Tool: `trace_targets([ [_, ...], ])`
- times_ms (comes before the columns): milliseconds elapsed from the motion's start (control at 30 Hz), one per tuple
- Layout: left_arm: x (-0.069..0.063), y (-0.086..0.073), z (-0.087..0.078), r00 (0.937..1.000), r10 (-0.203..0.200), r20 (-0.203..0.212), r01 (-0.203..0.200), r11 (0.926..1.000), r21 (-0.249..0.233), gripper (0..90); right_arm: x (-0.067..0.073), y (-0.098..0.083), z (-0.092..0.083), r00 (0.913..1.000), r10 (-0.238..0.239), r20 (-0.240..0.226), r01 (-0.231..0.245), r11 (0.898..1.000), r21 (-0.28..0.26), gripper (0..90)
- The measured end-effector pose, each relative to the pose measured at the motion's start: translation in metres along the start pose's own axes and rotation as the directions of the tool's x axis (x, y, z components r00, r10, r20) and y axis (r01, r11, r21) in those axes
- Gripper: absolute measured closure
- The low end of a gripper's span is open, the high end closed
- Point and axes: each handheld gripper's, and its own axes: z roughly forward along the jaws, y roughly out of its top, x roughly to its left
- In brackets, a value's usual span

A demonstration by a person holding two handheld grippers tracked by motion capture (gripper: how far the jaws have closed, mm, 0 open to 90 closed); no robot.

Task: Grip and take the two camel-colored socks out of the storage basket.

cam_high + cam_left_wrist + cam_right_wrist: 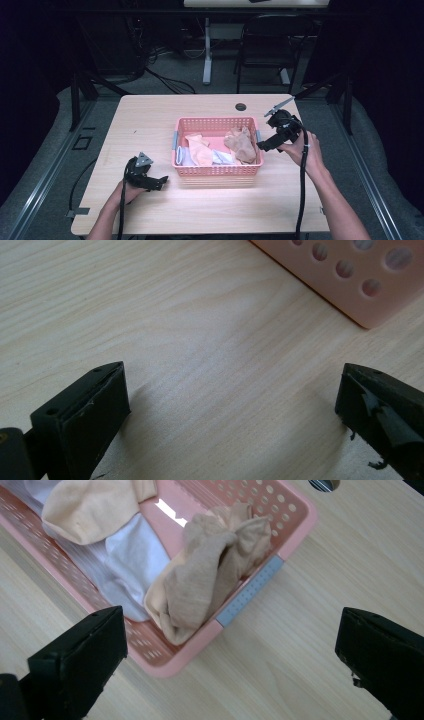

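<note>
You are holding both tongs, left and right, spread empty; right risking snagging basket rim instead of tan sock.

A: Where is there room on the table?

B: Bare wood lies all round the pink basket; the widest stretches are the left side and the near edge; the left gripper sits low there, jaws spread over plain tabletop, the basket's near left corner just ahead of it.

A: And what blocks?

B: The basket's 4 walls; inside, the tan socks, a peach sock and white cloth cover most of the floor; the right gripper hangs wide apart at the right wall.
</note>
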Motion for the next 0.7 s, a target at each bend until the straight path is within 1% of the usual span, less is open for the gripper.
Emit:
trace_targets([
  [33,0.0,0.0,0.0,1.0,0.0,0.0,0.0,1.0,0.0,0.6,0.002,0.003,0.003,1.0,-0.001,-0.004,0.001,1.0,-0.003,0.0],
  [133,0.0,0.0,0.0,1.0,0.0,0.0,0.0,1.0,0.0,0.6,0.005,0.011,0.011,0.9996,-0.021,-0.017,0.021,1.0,0.015,0.0],
  [167,0.0,0.0,0.0,1.0,0.001,0.0,-0.001,1.0,-0.001,0.6,0.007,0.016,0.017,0.9991,-0.027,-0.032,0.027,0.999,0.024,0.0],
  [200,0.0,0.0,0.0,1.0,0.001,0.0,-0.001,1.0,-0.001,0.6,0.007,0.016,0.017,0.9991,-0.027,-0.032,0.027,0.999,0.024,0.0],
  [233,0.0,0.0,0.0,1.0,0.0,0.0,0.0,1.0,0.0,0.6,0.008,0.021,0.022,0.9986,-0.035,-0.04,0.036,0.999,0.025,0.0],
  [267,0.0,0.0,0.0,1.0,0.0,0.0,0.0,1.0,0.0,0.6,0.008,0.021,0.022,0.9986,-0.035,-0.04,0.036,0.999,0.025,0.0],
  [300,0.0,0.0,0.0,1.0,0.0,0.0,0.0,1.0,0.0,0.6,0.01,0.025,0.029,0.9975,-0.047,-0.053,0.049,0.998,0.037,0.0],
  [333,0.0,0.0,0.0,1.0,0.0,0.0,0.0,1.0,0.0,0.6,0.01,0.025,0.029,0.9975,-0.047,-0.053,0.049,0.998,0.037,0.0],
  [400,0.0,0.0,0.0,1.0,0.0,0.0,0.0,1.0,0.0,0.6,0.013,0.029,0.036,0.9969,-0.052,-0.059,0.055,0.997,0.053,0.0],
  [433,0.0,0.0,0.0,1.0,0.001,0.0,-0.001,1.0,0.0,0.6,0.015,0.033,0.044,0.9959,-0.052,-0.073,0.056,0.997,0.048,0.0],
  [500,0.0,0.0,0.0,1.0,-0.002,0.0,0.002,1.0,0.0,0.6,0.017,0.036,0.051,0.9951,-0.058,-0.08,0.063,0.996,0.061,0.1],
  [533,0.0,0.0,0.0,1.0,-0.002,0.0,0.002,1.0,0.0,0.6,0.017,0.036,0.051,0.9951,-0.058,-0.08,0.063,0.996,0.061,0.1],
  [600,0.0,0.0,0.0,1.0,0.001,0.0,-0.001,1.0,0.0,0.6,0.018,0.039,0.058,0.9939,-0.061,-0.092,0.067,0.995,0.069,1.1],
  [633,0.0,0.0,0.0,1.0,0.001,0.0,-0.001,1.0,-0.001,0.6,0.018,0.041,0.065,0.9934,-0.059,-0.098,0.067,0.995,0.075,3.3],
  [667,0.0,0.0,0.0,1.0,0.001,0.0,-0.001,1.0,-0.001,0.6,0.018,0.041,0.065,0.9934,-0.059,-0.098,0.067,0.995,0.075,3.3],
  [700,0.0,0.0,0.0,1.0,0.001,0.0,-0.001,1.0,0.0,0.6,0.017,0.043,0.072,0.9929,-0.051,-0.108,0.061,0.994,0.092,6.9],
])
